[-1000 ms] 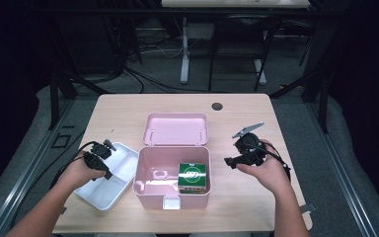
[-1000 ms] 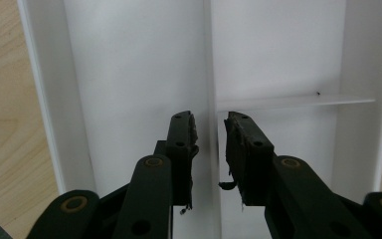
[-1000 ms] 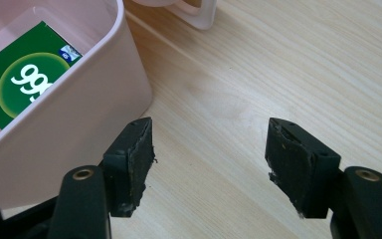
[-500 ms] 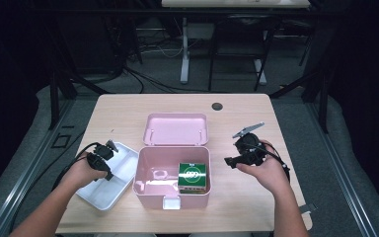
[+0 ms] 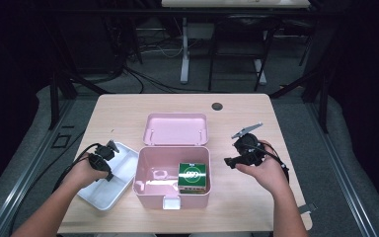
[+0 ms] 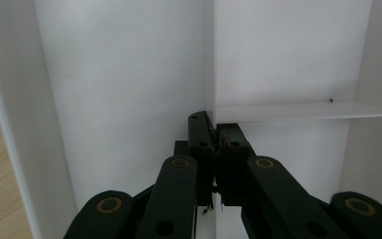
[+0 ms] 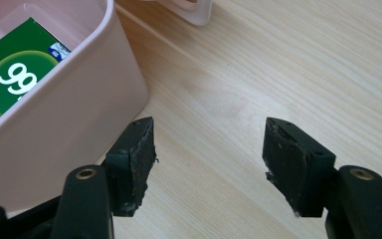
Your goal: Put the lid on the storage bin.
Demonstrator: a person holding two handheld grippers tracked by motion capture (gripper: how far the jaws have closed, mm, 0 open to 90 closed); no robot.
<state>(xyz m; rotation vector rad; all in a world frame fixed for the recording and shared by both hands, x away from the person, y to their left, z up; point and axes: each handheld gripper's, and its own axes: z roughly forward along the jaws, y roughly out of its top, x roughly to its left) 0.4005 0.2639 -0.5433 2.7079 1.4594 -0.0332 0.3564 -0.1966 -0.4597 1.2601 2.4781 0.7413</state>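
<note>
White divided tray (image 5: 109, 183) sits on the tabletop (image 5: 177, 106) just left of the open pink box (image 5: 171, 174). The left tool (image 6: 214, 149) reaches into it, jaws just closed tight on the tray's thin divider wall (image 6: 298, 111). The right tool (image 7: 209, 159) hovers open and empty over bare wood right of the box, which holds a green carton (image 5: 193, 176).

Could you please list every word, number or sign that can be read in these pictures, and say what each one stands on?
"99": white digits in a light green circle on the top of the green box that lies inside the pink box.
A small blue and white patch at that green box's corner: too small to read.
Nothing else bears readable text.
</note>
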